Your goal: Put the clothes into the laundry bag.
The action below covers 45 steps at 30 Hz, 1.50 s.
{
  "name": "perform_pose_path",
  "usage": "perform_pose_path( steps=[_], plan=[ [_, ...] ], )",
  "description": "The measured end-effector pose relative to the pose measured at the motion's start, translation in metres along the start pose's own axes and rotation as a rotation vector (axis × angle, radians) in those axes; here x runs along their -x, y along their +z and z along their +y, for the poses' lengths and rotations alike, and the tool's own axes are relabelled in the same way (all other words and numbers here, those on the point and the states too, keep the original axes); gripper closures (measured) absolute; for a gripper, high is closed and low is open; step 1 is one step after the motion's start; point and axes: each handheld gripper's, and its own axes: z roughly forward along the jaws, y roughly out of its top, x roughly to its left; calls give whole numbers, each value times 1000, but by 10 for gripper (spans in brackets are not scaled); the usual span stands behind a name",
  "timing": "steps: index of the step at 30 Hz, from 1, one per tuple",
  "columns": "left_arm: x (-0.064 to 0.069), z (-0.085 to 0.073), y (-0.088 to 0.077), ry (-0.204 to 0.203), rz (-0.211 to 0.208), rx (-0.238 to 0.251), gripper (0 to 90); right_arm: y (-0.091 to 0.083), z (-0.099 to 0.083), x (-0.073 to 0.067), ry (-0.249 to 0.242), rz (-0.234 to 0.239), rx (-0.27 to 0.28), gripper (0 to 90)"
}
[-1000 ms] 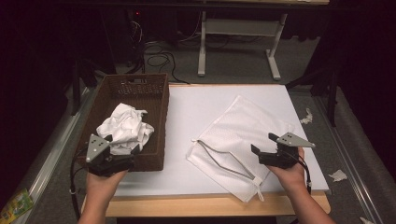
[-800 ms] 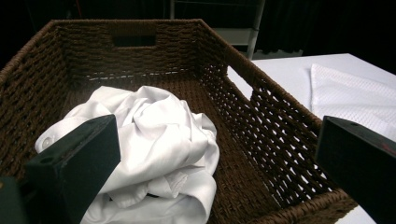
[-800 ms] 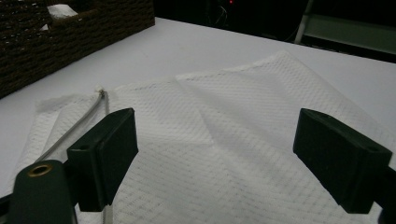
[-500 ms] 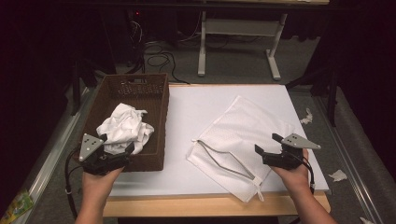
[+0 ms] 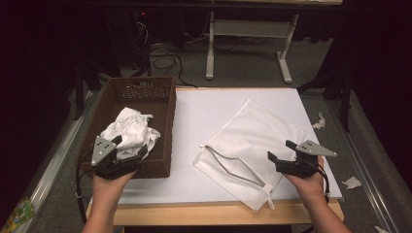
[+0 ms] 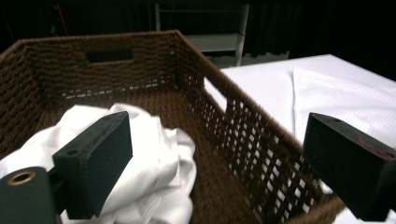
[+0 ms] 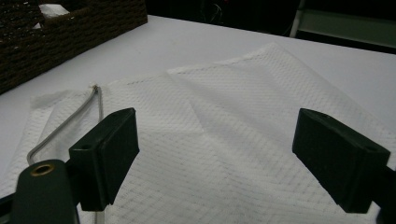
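Left gripper (image 5: 130, 154): we see it held over the near end of the wicker basket (image 5: 163, 97), jaws apart and gripping nothing; they have just been closing a little, with the basket's near right corner and some of the cloth in the gap between them but not pressed.
Left gripper view: our two black jaws stand wide, one in front of the white cloth (image 6: 154, 158), the other out past the basket's right wall (image 6: 261, 140).
Right gripper (image 5: 283, 151): we hold it low over the right part of the mesh bag (image 5: 252, 136), jaws spread and clamping nothing.
Right gripper view: the bag's woven surface (image 7: 224, 126) lies flat under and between the jaws; whether the tips touch the fabric we cannot quite tell from this angle.
White cloth (image 5: 130, 131): crumpled in a heap inside the basket, toward its near half, just ahead of the left gripper.
Basket: brown, rectangular, on the left edge of the table (image 5: 209, 111), with a handle slot in its far wall.
Mesh bag: white, lying flat and turned at an angle on the table's right half, well apart from the basket.
Zipper (image 5: 228, 165): we see it open along the bag's near-left edge, its line bowed inward.
Hands: our left hand (image 5: 109, 182) and right hand (image 5: 308, 179) come in from the near edge, each under its gripper.
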Motion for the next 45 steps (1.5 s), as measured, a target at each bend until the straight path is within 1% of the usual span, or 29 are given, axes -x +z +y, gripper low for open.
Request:
perform_pose_path(
  steps=[1, 2, 4, 6, 7, 8, 9, 10, 11, 12, 14, 16, 18, 19, 21, 23, 24, 28, 29, 32, 34, 35, 36, 38, 39, 40, 43, 44, 45],
  plan=[
    [0, 2, 3, -12, -4, 9, 86, 0, 0, 1, 2, 1, -1, 152],
    [1, 4, 5, -14, 0, 13, 86, 1, 0, 2, 5, 3, -2, 152],
    [2, 10, 12, -13, 19, 3, 96, 1, 0, 2, 7, 8, -1, 152],
    [-1, 16, 21, -18, 31, -6, 98, 0, 0, 2, 4, 7, 2, 153],
    [-1, 16, 21, -18, 31, -6, 98, 0, 0, 2, 4, 7, 2, 153],
    [-4, 22, 29, -23, 58, -17, 98, -2, 1, 0, -2, 8, 6, 153],
    [-4, 22, 29, -23, 58, -17, 100, -2, 1, 0, -2, 8, 6, 153],
    [-8, 27, 37, -21, 73, -22, 106, -2, 2, -1, -6, 10, 12, 153],
    [-10, 31, 41, -19, 82, -25, 107, -3, 2, -1, -7, 11, 15, 153],
    [-12, 34, 45, -8, 89, -27, 107, -3, 2, -1, -11, 11, 18, 153],
    [-16, 39, 53, 0, 88, -29, 107, -3, 2, -1, -6, 13, 15, 153],
    [-21, 44, 62, -6, 102, -30, 107, -3, 2, 0, -5, 14, 14, 153],
    [-27, 47, 71, -19, 108, -21, 108, -3, 2, 0, -3, 15, 15, 153],
    [-30, 48, 76, -18, 117, -32, 108, -3, 2, 0, -2, 15, 15, 153],
    [-36, 51, 87, -11, 119, -54, 108, -3, 2, 0, -7, 16, 16, 153],
    [-43, 53, 96, 14, 125, -100, 116, -3, 2, 0, -4, 18, 13, 153],
    [-47, 52, 100, 24, 146, -124, 123, -3, 2, 0, -10, 18, 15, 153],
    [-62, 49, 111, 25, 196, -225, 132, -3, 2, 0, -9, 17, 13, 153],
    [-66, 49, 112, 18, 201, -247, 131, -2, 1, 1, -11, 17, 13, 153],
    [-77, 49, 112, -31, 180, -331, 93, -3, 1, 1, 2, 15, 8, 154],
    [-83, 48, 112, -36, 184, -401, 59, -3, 1, 1, 0, 15, 8, 154],
    [-86, 47, 112, -47, 180, -434, 40, -2, 1, 1, -5, 15, 10, 154],
    [-88, 46, 113, -61, 178, -477, 24, -2, 1, 1, -7, 15, 9, 154],
    [-89, 43, 117, -61, 174, -550, 9, -1, 1, 0, -9, 19, 5, 154],
    [-90, 42, 119, -50, 178, -587, 9, -1, 1, -1, -10, 17, 4, 154],
    [-89, 40, 122, -49, 180, -619, 8, -1, 1, -1, -13, 17, 3, 155],
    [-91, 34, 133, -61, 185, -721, 4, -1, 1, -2, -18, 18, 3, 155],
    [-93, 32, 135, -68, 184, -752, 4, -1, 1, -1, -19, 18, 3, 155],
    [-93, 32, 135, -68, 184, -752, 4, -1, 1, -1, -17, 18, 1, 156]
  ],
)
